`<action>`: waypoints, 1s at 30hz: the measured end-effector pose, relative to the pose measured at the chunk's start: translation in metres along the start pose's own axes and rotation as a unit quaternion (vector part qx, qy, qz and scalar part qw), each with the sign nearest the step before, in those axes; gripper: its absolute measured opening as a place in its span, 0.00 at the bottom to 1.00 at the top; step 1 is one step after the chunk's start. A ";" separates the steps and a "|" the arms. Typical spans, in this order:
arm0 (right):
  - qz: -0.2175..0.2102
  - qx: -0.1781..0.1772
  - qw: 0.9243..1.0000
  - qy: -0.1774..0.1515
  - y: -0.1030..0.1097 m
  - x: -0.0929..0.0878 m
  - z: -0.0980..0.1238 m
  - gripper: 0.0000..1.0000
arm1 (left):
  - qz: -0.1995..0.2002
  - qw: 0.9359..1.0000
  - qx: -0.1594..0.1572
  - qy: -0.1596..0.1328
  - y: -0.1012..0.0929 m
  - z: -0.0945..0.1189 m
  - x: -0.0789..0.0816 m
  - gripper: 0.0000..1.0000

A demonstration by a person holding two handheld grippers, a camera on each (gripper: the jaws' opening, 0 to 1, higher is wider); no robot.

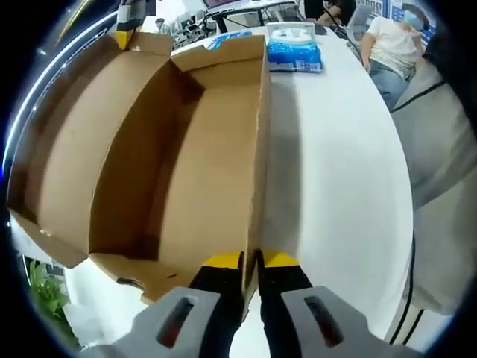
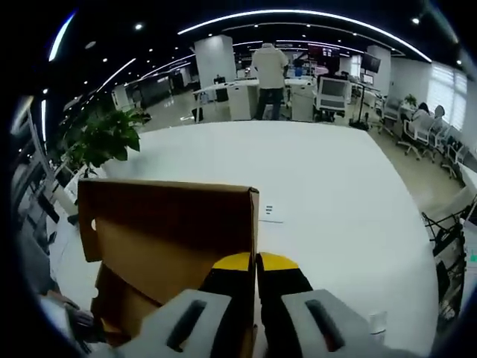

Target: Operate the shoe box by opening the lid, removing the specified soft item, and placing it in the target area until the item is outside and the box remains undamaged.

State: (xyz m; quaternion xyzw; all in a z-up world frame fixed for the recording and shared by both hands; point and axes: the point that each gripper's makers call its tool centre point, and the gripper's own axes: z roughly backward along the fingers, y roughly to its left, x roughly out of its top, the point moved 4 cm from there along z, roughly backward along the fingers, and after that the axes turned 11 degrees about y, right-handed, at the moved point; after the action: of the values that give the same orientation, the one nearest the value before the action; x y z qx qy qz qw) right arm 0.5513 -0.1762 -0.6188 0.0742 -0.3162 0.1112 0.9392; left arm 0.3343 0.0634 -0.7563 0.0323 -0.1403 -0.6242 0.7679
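The brown cardboard shoe box (image 1: 186, 149) lies open on the white table (image 1: 335, 164), and its inside looks bare. My left gripper (image 1: 251, 261) is shut on the upper edge of the box's near right wall, one yellow-tipped jaw on each side. At the box's far left corner stands the right gripper (image 1: 124, 36). In the right gripper view, my right gripper (image 2: 256, 262) is shut on the edge of a box wall (image 2: 171, 224). A blue and white soft pack (image 1: 294, 48) rests on the table beyond the box, outside it.
A person (image 1: 391, 45) sits past the table's far right edge. In the right gripper view the white table (image 2: 328, 194) stretches ahead with a small label (image 2: 272, 211) on it. A green plant (image 2: 104, 142) stands left, and a person (image 2: 268, 74) stands by far desks.
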 end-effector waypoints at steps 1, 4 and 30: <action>0.002 -0.001 1.000 -0.002 0.000 0.001 -0.001 0.00 | 0.001 1.000 0.000 0.000 0.000 0.000 0.000 0.06; 0.000 -0.002 1.000 -0.009 -0.003 0.000 0.001 0.00 | 0.003 1.000 0.001 0.000 0.000 0.000 0.000 0.06; 0.005 -0.013 0.999 -0.030 0.000 -0.019 0.028 0.00 | 0.001 1.000 -0.003 0.001 0.001 0.000 0.000 0.06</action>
State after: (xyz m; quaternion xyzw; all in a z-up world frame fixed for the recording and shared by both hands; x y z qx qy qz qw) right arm 0.5208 -0.1850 -0.6080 0.0638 -0.3459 0.1091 0.9297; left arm 0.3353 0.0635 -0.7564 0.0303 -0.1377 -0.6235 0.7690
